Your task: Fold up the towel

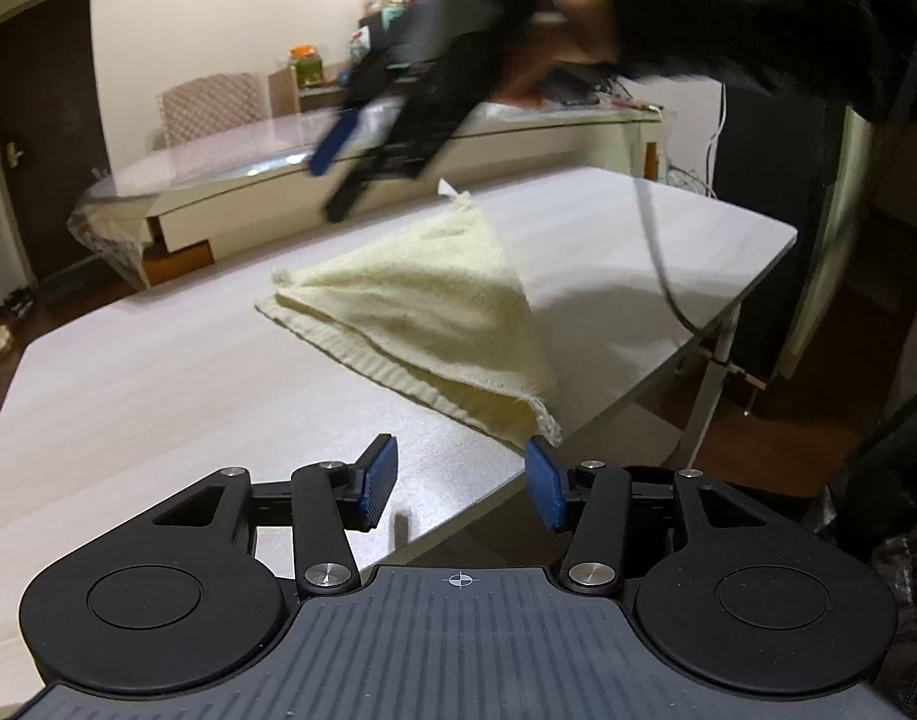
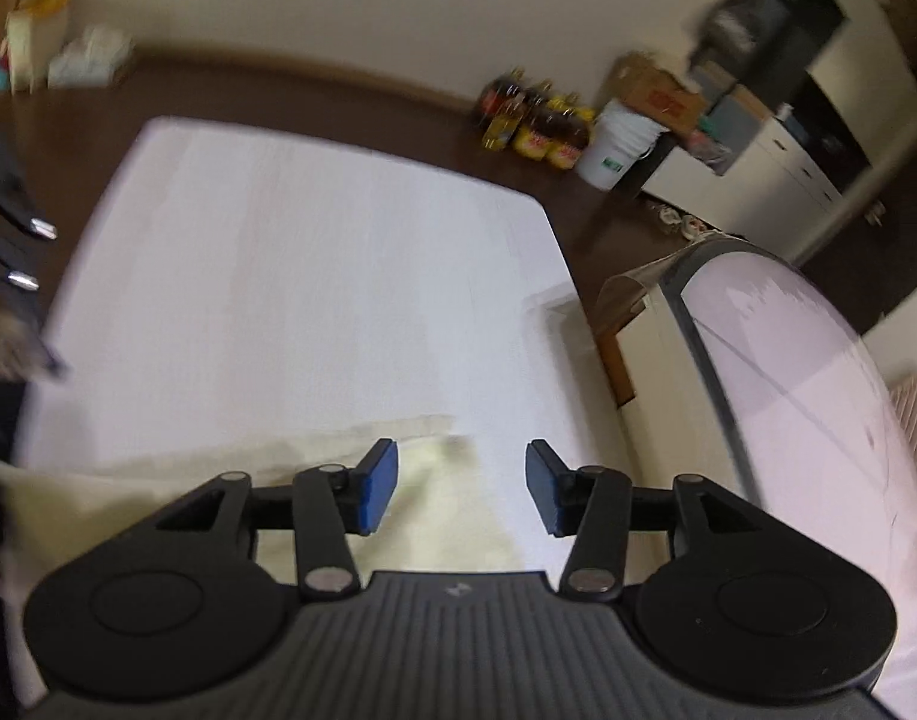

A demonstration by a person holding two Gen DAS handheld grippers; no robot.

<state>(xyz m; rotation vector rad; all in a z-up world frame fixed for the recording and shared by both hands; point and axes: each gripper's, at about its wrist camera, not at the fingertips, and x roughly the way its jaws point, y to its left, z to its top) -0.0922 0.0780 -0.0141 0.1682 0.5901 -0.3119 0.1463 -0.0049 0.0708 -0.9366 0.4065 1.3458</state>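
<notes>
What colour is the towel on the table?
Pale cream yellow. The towel shows best in the left wrist view, lying folded into a triangle.

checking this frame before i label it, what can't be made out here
- Left wrist view: right hand-held gripper is motion-blurred, so its jaw gap is unclear.
- Right wrist view: towel is blurred and partly hidden behind that gripper's body.
- Left wrist view: jars on the far counter are too small to identify.

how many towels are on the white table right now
1. A pale yellow towel, folded into a triangle, lies on the white table near its edge, just ahead of the left gripper. No other towel shows in either view.
</notes>
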